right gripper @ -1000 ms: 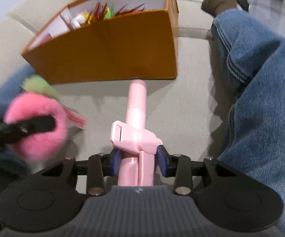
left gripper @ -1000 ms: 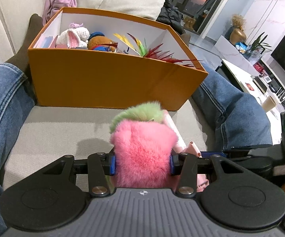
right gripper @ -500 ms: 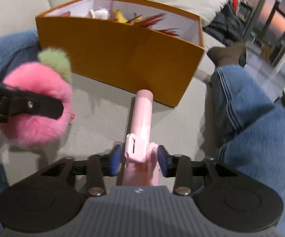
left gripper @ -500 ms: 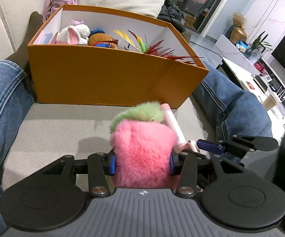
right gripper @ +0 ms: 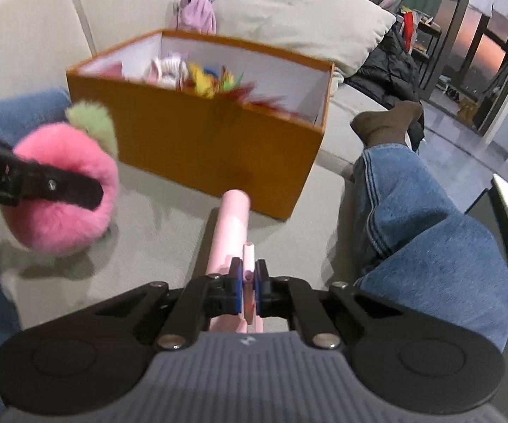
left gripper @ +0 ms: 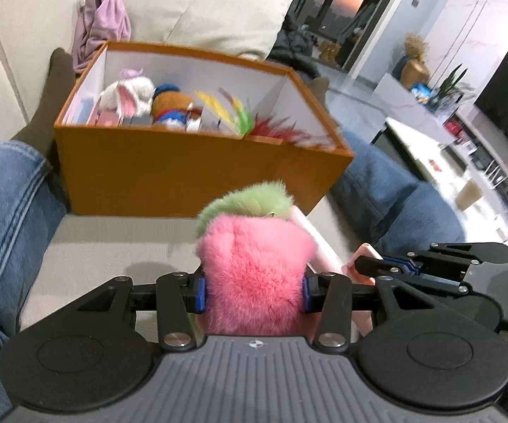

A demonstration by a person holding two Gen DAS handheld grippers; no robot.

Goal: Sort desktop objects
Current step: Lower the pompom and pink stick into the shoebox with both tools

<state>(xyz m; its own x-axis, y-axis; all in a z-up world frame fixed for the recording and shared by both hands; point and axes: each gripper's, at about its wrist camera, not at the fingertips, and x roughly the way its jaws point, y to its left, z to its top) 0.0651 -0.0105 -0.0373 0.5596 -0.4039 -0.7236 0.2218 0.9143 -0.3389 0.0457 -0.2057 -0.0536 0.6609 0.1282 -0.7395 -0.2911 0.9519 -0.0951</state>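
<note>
My left gripper is shut on a fluffy pink plush ball with a green tuft, held above the sofa seat in front of the orange box. It also shows in the right wrist view at the left. My right gripper is shut on a thin part of a pink tube-shaped tool, which points toward the orange box. The right gripper sits just right of the plush in the left wrist view.
The box holds a white plush bunny, a brown doll and coloured feathers. Jeans-clad legs lie on both sides of the seat. A large cushion and purple cloth sit behind the box.
Both grippers have risen and moved toward the box with their objects. The right gripper's fingers have closed much narrower, now pinching a thin part of the pink tool.
</note>
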